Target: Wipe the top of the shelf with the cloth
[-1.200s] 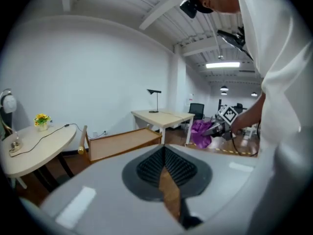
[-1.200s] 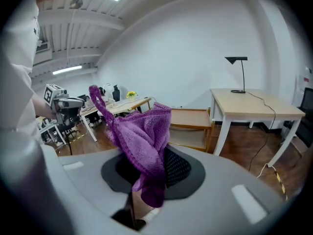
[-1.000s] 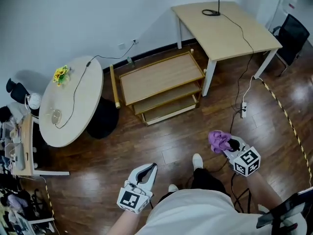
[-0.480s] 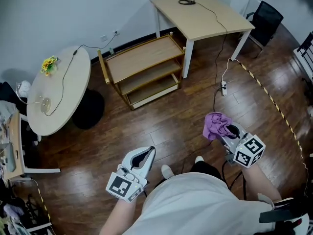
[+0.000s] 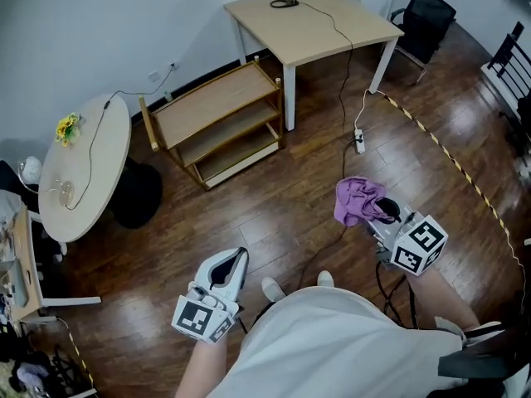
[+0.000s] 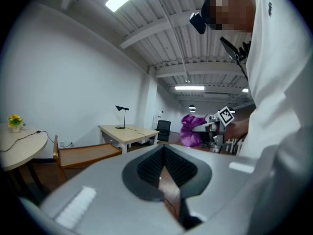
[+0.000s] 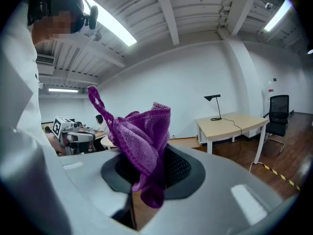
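Note:
The low wooden shelf (image 5: 211,110) with three tiers stands by the back wall, well ahead of both grippers; its top board (image 6: 85,153) is bare. My right gripper (image 5: 373,215) is shut on a crumpled purple cloth (image 5: 357,201), which bunches up over the jaws (image 7: 142,141) and hides the tips. It hangs over the wooden floor at the right, far from the shelf. My left gripper (image 5: 235,259) is held low at the left, shut, with nothing between its pads (image 6: 164,151). From the left gripper view the cloth (image 6: 191,131) shows to the right.
A square desk (image 5: 311,23) with a lamp stands right of the shelf, and a round table (image 5: 83,168) with yellow flowers stands to its left. A power strip (image 5: 359,142) with cables and a yellow-black tape line (image 5: 448,152) lie on the floor. A black chair (image 5: 423,15) stands at the far right.
The head view has swung, so shelf, desk and round table have slid left in the picture. The right gripper still holds the cloth, a little higher and further left. The left gripper stays shut.

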Tool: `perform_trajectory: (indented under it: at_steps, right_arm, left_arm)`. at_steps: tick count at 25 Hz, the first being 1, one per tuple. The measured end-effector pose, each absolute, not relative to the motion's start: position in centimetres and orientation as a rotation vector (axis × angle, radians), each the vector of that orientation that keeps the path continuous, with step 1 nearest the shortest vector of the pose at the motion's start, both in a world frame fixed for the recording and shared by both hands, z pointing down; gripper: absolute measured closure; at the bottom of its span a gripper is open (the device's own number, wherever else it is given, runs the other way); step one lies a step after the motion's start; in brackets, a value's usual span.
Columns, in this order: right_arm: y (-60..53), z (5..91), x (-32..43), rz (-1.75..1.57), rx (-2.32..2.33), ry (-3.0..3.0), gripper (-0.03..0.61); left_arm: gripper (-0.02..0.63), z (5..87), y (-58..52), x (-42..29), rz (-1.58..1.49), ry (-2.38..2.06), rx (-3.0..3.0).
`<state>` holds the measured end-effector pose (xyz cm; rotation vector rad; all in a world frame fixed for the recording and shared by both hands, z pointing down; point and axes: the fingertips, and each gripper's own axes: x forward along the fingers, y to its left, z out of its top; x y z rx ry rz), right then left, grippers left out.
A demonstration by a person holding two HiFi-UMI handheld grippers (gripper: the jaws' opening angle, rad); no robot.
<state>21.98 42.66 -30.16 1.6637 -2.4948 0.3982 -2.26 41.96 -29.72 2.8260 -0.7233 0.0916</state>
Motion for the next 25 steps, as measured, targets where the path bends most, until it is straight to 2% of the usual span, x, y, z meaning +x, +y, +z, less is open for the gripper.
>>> perform_trajectory:
  at_steps: [12, 25]
  right_arm:
    - [45.0, -29.0, 25.4, 0.452, 1.582, -2.529, 0.479]
    - [45.0, -28.0, 26.7, 0.435, 1.536, -2.522, 0.479]
  left_arm:
    - [0.595, -30.6, 45.3, 3.1, 0.157, -0.776, 2.841]
    - [0.595, -30.7, 45.6, 4.3, 0.184, -0.854, 2.834]
